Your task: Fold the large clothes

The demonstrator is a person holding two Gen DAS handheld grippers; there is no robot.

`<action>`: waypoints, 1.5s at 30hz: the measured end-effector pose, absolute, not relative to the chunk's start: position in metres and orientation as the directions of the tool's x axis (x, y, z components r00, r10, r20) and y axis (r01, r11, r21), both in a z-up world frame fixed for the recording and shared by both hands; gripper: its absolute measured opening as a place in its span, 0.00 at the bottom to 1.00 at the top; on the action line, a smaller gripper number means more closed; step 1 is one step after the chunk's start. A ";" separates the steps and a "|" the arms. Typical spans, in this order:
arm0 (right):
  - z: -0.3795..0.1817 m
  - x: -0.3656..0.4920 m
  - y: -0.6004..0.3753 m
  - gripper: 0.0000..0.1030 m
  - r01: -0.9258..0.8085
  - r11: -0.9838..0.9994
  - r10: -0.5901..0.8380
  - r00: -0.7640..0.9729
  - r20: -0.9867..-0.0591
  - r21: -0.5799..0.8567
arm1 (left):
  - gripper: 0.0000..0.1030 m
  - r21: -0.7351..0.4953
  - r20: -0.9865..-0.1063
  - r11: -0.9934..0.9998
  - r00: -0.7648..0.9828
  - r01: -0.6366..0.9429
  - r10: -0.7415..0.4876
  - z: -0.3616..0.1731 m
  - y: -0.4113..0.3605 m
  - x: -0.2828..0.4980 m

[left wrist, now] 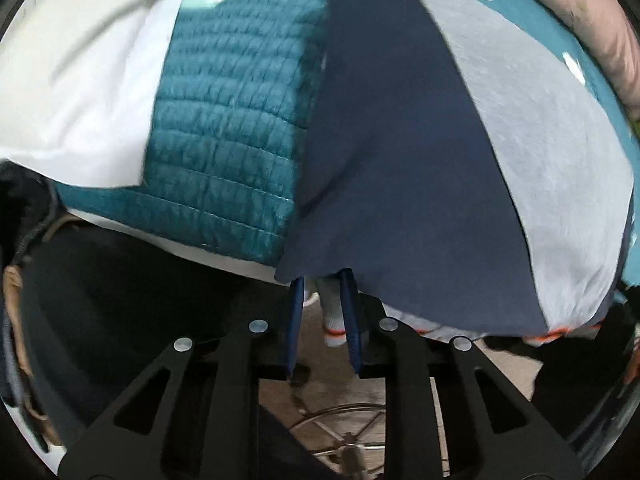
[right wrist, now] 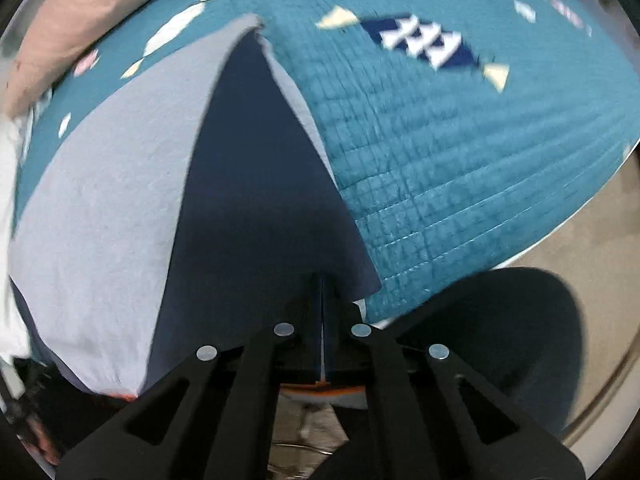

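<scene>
spread on a teal quilted bedspread (right wrist: 460, 184): a large two-tone garment (right wrist: 120, 208), pale grey-blue panels beside a dark navy panel, with a thin orange trim at the near hem. near hem hanging just over the bed's edge, toward both cameras.

right gripper (right wrist: 322, 280): fingers pressed nearly together, pinching the navy hem where the fabric comes to a point between them; cloth drawn up in a tented ridge running away from the tips toward a far corner of the garment.

left gripper (left wrist: 323, 278): blue fingers (left wrist: 349, 300) set a little apart, tips tucked under the navy edge of the garment (left wrist: 400, 152); pale fabric with an orange stripe showing in the gap. cannot tell whether anything is truly gripped there.

elsewhere: white cloth (left wrist: 76, 92) lying on the bedspread at the left of the left view. pink bedding (right wrist: 104, 4) along the far edge. printed white, cream and navy patches (right wrist: 424, 42) on the bedspread. beige floor (right wrist: 592, 248) to the right of the bed. much of both views motion-blurred.
</scene>
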State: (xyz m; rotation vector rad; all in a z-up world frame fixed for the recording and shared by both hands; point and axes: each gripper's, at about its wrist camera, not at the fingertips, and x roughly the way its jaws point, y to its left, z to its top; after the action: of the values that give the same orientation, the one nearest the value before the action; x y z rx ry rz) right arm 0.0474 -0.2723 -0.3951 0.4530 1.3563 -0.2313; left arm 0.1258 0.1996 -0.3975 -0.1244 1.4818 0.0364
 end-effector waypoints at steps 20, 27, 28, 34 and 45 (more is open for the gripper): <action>-0.390 0.044 -0.167 0.06 0.220 0.964 0.131 0.091 -0.987 0.148 | 0.17 -0.021 -0.994 0.985 0.101 0.169 -0.038 -0.389 0.085 0.115; -0.398 0.039 -0.165 0.05 0.227 0.943 0.228 0.093 -0.969 0.243 | 0.18 -0.054 -0.994 0.982 0.087 0.182 -0.071 -0.395 0.087 0.115; -0.397 0.039 -0.168 0.05 0.245 0.935 0.242 0.090 -0.966 0.257 | 0.18 -0.049 -0.993 0.981 0.096 0.190 -0.069 -0.393 0.088 0.114; -0.389 0.051 -0.189 0.29 0.260 0.919 0.305 0.008 -0.952 0.296 | 0.32 -0.062 -0.989 0.969 0.116 0.240 -0.092 -0.373 0.097 0.108; -0.307 0.104 -0.244 0.82 0.281 0.927 0.183 0.233 -0.955 0.246 | 0.77 -0.076 -0.959 0.988 0.260 0.137 -0.110 -0.307 0.147 0.167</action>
State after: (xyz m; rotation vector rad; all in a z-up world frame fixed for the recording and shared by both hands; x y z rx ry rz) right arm 0.1037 -0.2438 -0.3070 0.4082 1.3455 -0.0703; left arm 0.1666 0.1468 -0.3065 0.0243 1.2971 -0.1669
